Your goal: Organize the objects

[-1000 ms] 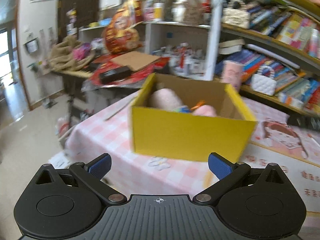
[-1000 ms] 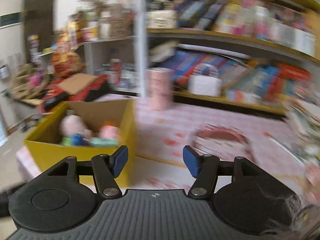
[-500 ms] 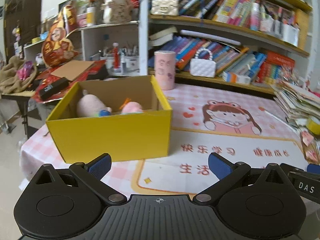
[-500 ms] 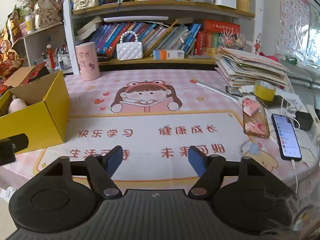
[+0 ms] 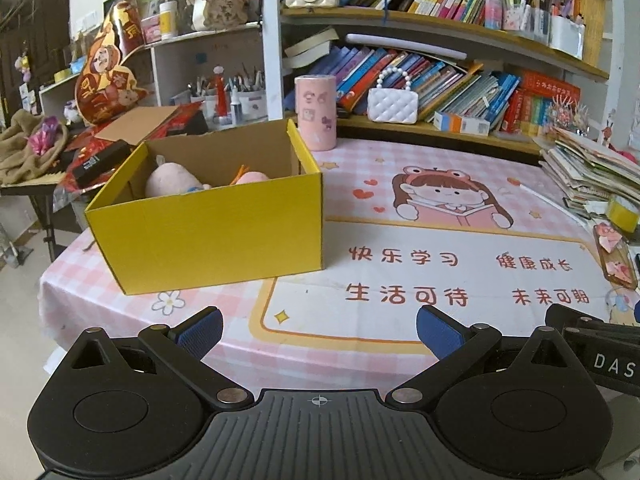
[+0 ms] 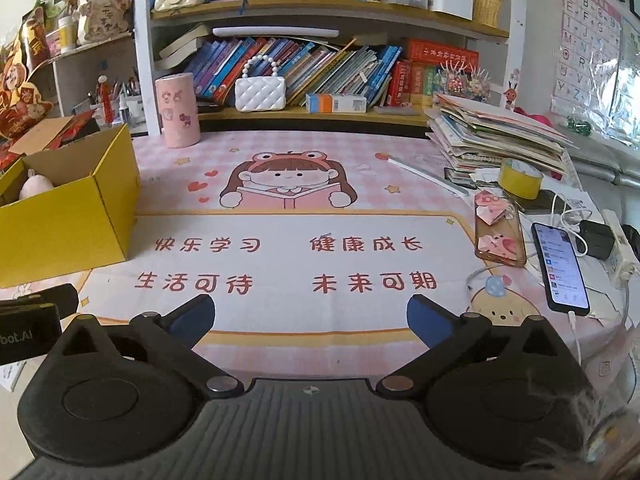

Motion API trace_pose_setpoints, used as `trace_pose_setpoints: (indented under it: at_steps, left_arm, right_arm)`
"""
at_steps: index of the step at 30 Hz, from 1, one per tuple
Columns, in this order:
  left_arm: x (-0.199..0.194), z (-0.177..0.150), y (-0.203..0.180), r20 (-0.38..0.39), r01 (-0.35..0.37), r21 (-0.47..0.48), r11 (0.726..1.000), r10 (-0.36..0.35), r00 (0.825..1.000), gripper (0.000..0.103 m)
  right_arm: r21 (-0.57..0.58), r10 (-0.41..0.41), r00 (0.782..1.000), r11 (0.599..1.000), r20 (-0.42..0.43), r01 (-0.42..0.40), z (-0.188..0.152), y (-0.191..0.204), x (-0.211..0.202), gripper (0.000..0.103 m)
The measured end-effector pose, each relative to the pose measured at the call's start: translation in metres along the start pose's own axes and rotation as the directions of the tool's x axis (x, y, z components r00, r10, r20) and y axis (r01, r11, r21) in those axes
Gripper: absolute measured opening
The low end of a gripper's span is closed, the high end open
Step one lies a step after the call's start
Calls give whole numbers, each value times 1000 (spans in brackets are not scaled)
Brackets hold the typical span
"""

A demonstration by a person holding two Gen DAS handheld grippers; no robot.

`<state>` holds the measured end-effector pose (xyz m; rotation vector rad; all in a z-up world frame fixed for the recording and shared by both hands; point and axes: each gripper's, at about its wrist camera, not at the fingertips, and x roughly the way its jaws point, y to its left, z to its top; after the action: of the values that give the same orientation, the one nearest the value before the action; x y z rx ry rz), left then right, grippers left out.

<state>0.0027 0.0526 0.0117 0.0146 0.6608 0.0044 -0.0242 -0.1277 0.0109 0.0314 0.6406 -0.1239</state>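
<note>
Two handheld tools face a bench [image 6: 304,200] covered by a pink checked cloth printed with a cartoon girl reading and red Chinese characters. The left tool [image 5: 318,330] hangs above the bench's near edge with its blue-padded jaws spread wide and nothing between them. The right tool [image 6: 310,318] hovers just beside it, its jaws opening toward their widest, also with nothing between them. The task's things sit at the left of the bench: a yellow cardboard box [image 5: 208,232], open at the top, holding a pale pink plush toy [image 5: 172,182] and a second pink soft item [image 5: 252,177] with an orange bit poking up. These look light and squashy, likely easy to pinch anywhere across the body, though they may sag or slip from a shallow grip. The box looks stiff but thin-walled, and is probably best taken by a rim. Behind it stands an upright pink cylinder [image 5: 316,112], likely a light container best gripped across its middle. At the right lie a phone [image 6: 562,268] on a charging cable, a pink phone case [image 6: 498,232], a yellow tape roll [image 6: 520,178] and a leaning stack of books and papers [image 6: 500,136]. The box walls hide most of its contents, and a small blue object beside the plush cannot be identified.
</note>
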Motion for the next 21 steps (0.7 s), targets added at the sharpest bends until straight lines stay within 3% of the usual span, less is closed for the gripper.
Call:
trace_pose_setpoints:
  at_steps: [21]
  left_arm:
    - [-8, -4, -7, 10, 6, 16, 1000, -6, 1000, 103]
  right_arm:
    - [-8, 22, 1000, 1000, -21, -22, -6, 0, -4, 103]
